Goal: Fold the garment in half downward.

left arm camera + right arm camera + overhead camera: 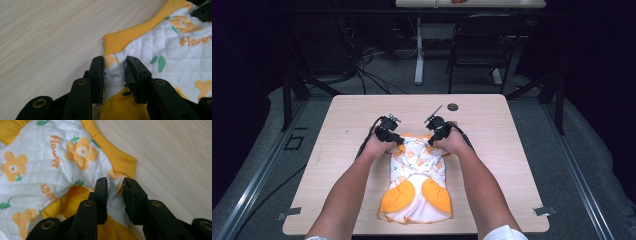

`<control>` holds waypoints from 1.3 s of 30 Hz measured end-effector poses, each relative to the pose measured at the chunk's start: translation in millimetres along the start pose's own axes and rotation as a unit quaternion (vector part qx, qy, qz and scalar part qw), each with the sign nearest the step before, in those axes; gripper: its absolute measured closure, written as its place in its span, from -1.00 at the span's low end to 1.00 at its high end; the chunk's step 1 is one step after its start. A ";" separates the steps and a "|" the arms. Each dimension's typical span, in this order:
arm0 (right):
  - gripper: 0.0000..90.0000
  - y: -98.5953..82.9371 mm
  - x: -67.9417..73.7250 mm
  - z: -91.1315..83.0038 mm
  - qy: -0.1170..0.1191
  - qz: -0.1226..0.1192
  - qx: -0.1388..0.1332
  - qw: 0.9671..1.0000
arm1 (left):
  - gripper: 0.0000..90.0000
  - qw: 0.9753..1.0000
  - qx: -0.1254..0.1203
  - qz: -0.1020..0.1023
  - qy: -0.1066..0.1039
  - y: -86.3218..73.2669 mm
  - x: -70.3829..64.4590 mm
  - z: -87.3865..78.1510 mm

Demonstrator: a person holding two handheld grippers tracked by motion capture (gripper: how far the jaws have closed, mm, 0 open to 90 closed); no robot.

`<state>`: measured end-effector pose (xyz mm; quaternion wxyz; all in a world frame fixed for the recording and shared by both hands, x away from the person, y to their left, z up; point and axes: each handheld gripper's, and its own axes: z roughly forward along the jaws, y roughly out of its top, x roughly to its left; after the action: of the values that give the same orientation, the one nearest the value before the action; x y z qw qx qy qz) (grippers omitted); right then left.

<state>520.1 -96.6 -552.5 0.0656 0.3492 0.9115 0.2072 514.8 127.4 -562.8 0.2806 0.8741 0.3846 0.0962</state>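
The pale wooden bench (492,125) carries a small quilted white garment with orange flowers and yellow ribbed trim (417,172), lying flat near its front edge, between the person's forearms; the left claw (115,68) is clamped on the cloth at one far corner, beside the ribbed band; the right claw (115,188) pinches the other far corner likewise.
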 end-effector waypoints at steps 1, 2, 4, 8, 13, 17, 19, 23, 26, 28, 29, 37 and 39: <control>0.52 0.2 0.3 0.3 -0.003 -0.002 0.000 1.000 | 0.48 1.000 -0.001 0.001 0.000 -0.1 0.1 0.0; 0.48 0.6 1.2 0.9 -0.010 -0.004 -0.003 1.000 | 0.48 1.000 -0.001 0.001 0.001 -0.3 -0.1 0.1; 0.40 0.6 0.4 0.4 -0.015 -0.008 -0.002 1.000 | 0.48 1.000 -0.006 0.000 0.001 -1.3 0.0 0.1; 0.19 -3.1 -8.2 1.3 -0.004 0.024 -0.009 1.000 | 0.48 1.000 -0.010 -0.002 0.001 -2.8 -0.2 -0.1; 0.49 -2.3 -8.2 0.9 0.006 0.023 -0.011 1.000 | 0.49 1.000 -0.013 -0.002 -0.002 -3.3 -0.2 0.1; 0.68 -1.9 -5.3 0.5 0.009 0.025 -0.007 1.000 | 0.62 1.000 -0.010 0.002 -0.009 -2.9 -0.8 -0.2; 0.77 -1.6 -3.7 0.3 0.006 0.020 -0.006 1.000 | 0.73 1.000 -0.008 0.008 -0.011 -2.3 -1.8 -0.2; 0.85 0.2 2.7 -1.4 -0.013 -0.014 0.006 1.000 | 0.84 1.000 0.000 0.019 -0.006 0.3 -4.9 -0.1; 0.87 0.1 9.0 -2.1 -0.031 -0.043 0.008 0.999 | 0.90 0.999 0.009 0.033 0.012 3.1 -9.1 -0.7; 0.87 0.5 13.2 -4.0 -0.047 -0.070 0.014 0.996 | 0.93 0.998 0.017 0.049 0.019 4.7 -11.9 -1.5; 0.88 0.6 15.0 -4.6 -0.054 -0.081 0.014 0.995 | 0.94 0.998 0.019 0.057 0.025 5.3 -13.8 -1.7; 0.89 -2.0 23.7 -12.1 -0.070 -0.135 0.012 0.988 | 0.96 0.994 0.024 0.096 0.036 7.5 -19.4 -11.8; 0.89 -2.5 25.0 -15.7 -0.074 -0.142 0.008 0.987 | 0.96 0.993 0.021 0.107 0.042 7.8 -20.9 -15.6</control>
<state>495.7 -86.9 -538.8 0.1584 0.2314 0.9461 0.1622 499.3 114.5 -544.4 0.2340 0.9113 0.3017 0.1540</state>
